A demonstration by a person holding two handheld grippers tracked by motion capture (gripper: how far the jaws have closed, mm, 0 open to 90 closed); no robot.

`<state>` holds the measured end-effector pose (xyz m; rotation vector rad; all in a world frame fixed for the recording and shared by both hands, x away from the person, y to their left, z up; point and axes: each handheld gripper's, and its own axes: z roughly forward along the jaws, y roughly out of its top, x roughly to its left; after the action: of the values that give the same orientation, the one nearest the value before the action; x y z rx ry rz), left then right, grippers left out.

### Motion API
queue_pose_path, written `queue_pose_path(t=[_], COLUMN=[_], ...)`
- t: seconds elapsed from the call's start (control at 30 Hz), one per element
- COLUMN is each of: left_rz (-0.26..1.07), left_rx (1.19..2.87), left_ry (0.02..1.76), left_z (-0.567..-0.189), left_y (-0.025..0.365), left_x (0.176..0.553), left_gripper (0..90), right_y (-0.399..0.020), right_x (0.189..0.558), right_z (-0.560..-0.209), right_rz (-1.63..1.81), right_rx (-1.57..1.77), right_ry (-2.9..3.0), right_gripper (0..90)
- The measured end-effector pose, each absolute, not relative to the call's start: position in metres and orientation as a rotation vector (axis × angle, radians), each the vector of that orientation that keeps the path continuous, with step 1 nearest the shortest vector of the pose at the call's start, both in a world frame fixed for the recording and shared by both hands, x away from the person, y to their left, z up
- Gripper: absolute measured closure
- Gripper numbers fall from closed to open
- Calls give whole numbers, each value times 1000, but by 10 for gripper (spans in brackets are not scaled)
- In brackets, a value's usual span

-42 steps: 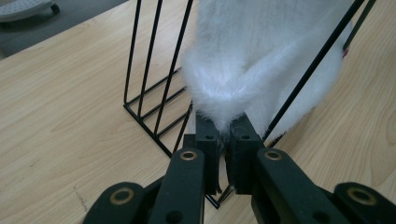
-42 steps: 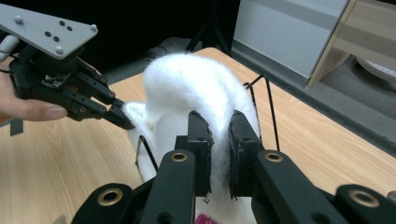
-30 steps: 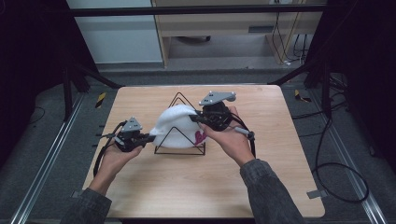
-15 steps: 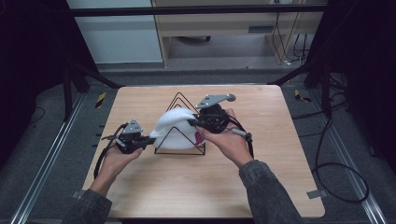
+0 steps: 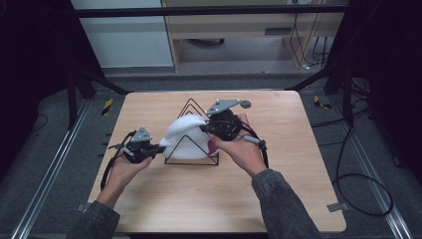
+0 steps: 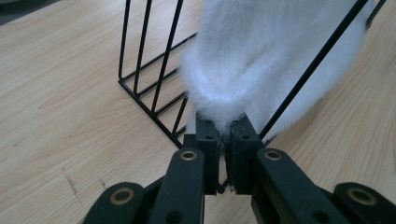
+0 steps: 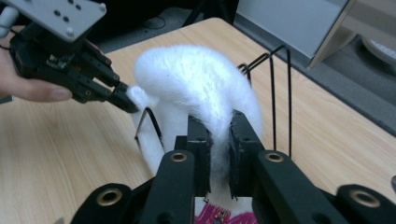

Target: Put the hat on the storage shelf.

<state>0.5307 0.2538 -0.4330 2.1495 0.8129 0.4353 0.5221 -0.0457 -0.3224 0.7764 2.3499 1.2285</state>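
Observation:
A white fluffy cloth [image 5: 183, 133] lies draped over a black wire triangle rack [image 5: 191, 161] in the middle of the wooden table [image 5: 278, 199]. My left gripper [image 5: 160, 148] is shut on the cloth's lower left end [image 6: 261, 56], its jaws [image 6: 223, 133] pinching the fur beside the rack's wires [image 6: 149, 93]. My right gripper [image 5: 203, 128] is shut on the cloth's upper right part [image 7: 196, 74]. Its jaws [image 7: 218, 126] have just been closing on the fur between them. In the right gripper view the left gripper [image 7: 126, 100] holds the far end. A pink patch [image 7: 224, 217] shows below the cloth.
Both hands rest near the rack, cables trailing toward the table's front. Dark metal frame posts stand at the table's back corners [image 5: 79, 84], and a rail [image 5: 45, 184] runs along the left side. Cables lie on the floor at the right [image 5: 358, 189].

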Motion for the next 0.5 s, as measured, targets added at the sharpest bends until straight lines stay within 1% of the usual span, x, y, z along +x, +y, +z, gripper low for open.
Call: queue_pose_path(t=[0.17, 0.3, 0.4, 0.5], left_rz=[434, 436, 450, 462], left_rx=[2129, 2117, 2114, 2100], left_ry=[807, 796, 792, 789], left_z=[-430, -424, -420, -413], left_y=[253, 249, 247, 244], left_x=[530, 532, 534, 537], left_gripper=[846, 845, 844, 844], right_y=[-45, -43, -42, -44], right_x=[523, 525, 529, 541], right_z=[-312, -298, -292, -282], right_rz=[1235, 1250, 1245, 1247], right_rx=[775, 756, 750, 760], right_ry=[2328, 2305, 2299, 2283], right_gripper=[827, 827, 828, 829])
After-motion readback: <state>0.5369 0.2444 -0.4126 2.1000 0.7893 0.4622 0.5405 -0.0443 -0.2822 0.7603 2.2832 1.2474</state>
